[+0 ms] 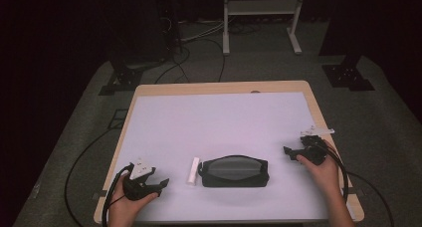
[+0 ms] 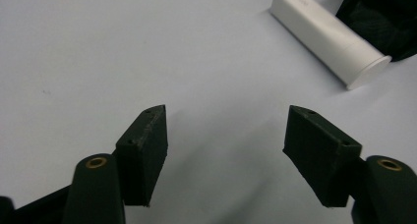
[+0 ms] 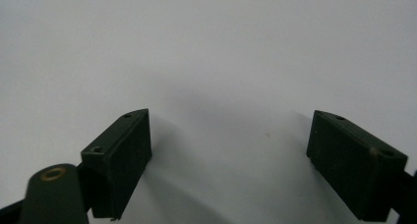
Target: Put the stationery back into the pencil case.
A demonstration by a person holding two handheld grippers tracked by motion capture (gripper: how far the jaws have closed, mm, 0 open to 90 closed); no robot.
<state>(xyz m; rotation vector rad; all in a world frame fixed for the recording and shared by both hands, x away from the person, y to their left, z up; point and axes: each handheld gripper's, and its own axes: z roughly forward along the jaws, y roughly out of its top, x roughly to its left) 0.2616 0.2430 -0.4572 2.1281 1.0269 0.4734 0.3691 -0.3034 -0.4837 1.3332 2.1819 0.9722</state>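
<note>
Left gripper: held low over the near left part of the table, jaws pointing right toward the tube. Jaws spread, nothing between them — bare white surface lies in the gap. In the left gripper view the pads stand apart, and the tube lies ahead and to the right of them, clear of both pads.

Tube: a white cylinder lying flat, near the left gripper's tips and not touching them. On its far side, just beside it, sits the pouch.

Pouch: dark, zippered, lying flat between the two grippers, closer to the left one. Its corner shows behind the tube in the left gripper view.

Right gripper: held at the right edge of the table, jaws pointing left toward the pouch, well apart from it. Jaws spread wide — the right gripper view shows the pads with only bare table between them.
</note>
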